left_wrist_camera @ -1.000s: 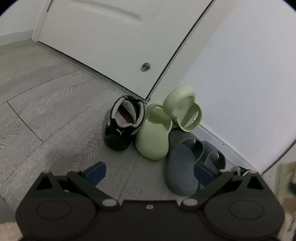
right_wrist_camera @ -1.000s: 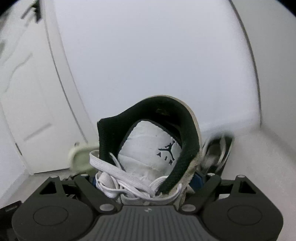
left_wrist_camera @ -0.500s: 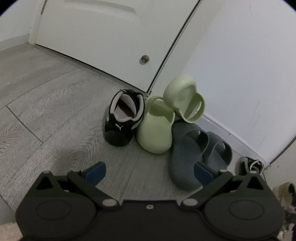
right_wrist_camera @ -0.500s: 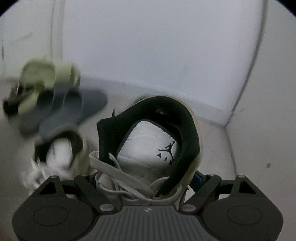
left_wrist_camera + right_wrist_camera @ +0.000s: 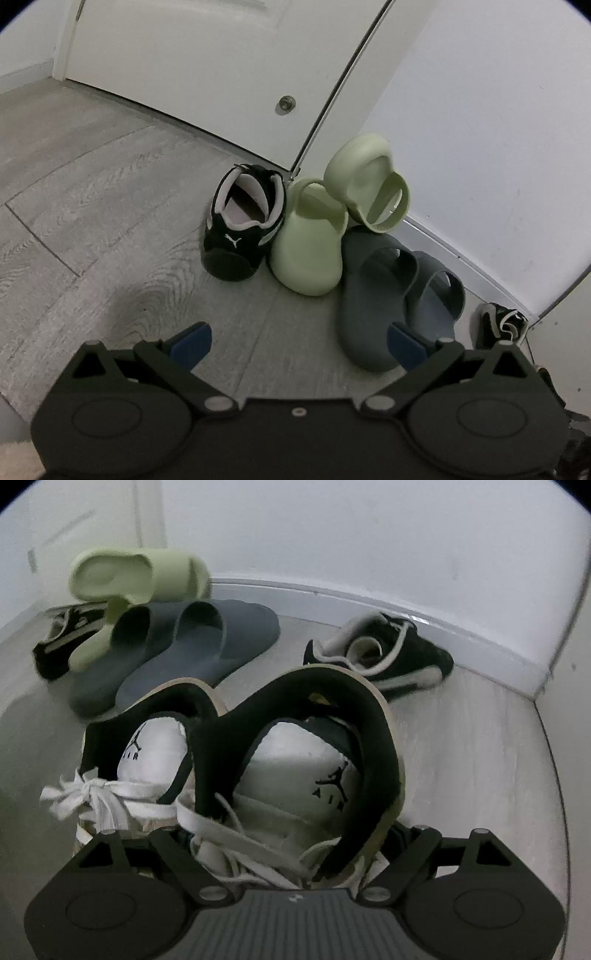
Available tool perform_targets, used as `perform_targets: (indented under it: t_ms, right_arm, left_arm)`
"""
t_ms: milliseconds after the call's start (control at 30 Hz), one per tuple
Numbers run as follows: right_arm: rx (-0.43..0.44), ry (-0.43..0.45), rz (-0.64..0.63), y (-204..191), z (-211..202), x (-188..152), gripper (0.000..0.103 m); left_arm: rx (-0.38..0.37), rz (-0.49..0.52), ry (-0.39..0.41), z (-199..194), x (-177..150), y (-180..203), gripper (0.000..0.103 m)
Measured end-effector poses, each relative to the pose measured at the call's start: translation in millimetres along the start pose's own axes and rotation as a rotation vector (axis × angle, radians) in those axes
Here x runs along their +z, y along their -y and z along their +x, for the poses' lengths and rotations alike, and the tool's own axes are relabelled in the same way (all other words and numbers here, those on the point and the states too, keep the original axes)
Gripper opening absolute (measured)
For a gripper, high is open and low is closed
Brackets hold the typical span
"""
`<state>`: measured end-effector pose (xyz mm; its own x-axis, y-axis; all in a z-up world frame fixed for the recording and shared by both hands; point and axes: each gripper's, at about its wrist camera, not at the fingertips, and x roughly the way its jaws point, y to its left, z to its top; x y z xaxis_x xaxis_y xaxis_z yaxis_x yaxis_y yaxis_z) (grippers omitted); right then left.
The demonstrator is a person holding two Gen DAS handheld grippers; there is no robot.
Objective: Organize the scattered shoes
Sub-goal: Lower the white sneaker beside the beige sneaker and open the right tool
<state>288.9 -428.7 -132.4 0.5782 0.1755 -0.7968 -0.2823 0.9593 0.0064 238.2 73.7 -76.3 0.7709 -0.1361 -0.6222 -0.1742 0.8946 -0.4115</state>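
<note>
Between the jaws of the right gripper sits a white high-top sneaker with a black collar, clamped at its laced front; its twin stands touching it just to the left. Pairing this shoe beside its mate looks like the step in hand; next it probably needs lowering onto the floor and releasing. Ahead of the jaws lie grey slides, green slides and a black sneaker near the wall. The left gripper hovers spread wide, holding nothing, another black sneaker ahead
</note>
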Motion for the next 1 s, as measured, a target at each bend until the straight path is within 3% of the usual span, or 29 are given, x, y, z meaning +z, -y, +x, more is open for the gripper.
perform_targets:
  t_ms: [133,333,500,667,1000]
  right_arm:
    - [0.011,-0.052,0.081,-21.0,-0.1,1.2,0.086]
    - [0.051,-0.106,0.091,-72.7,4.0,9.7,0.086]
    - [0.069,-0.123,0.133,-109.0,6.5,13.2,0.086]
    - [0.034,-0.119,0.124,-138.6,9.7,11.4,0.086]
    - [0.032,-0.143,0.216,-130.8,8.5,11.3,0.088]
  left_arm:
    - [-0.011,-0.006,0.007,-1.8,0.0,-0.7,0.103]
    - [-0.033,-0.030,0.021,-4.9,0.7,-4.0,0.103]
    - [-0.053,-0.049,0.032,-7.3,0.4,-6.2,0.103]
    - [-0.077,-0.064,0.040,-9.4,0.7,-7.3,0.103]
    - [-0.093,-0.088,0.052,-13.5,0.6,-11.4,0.103]
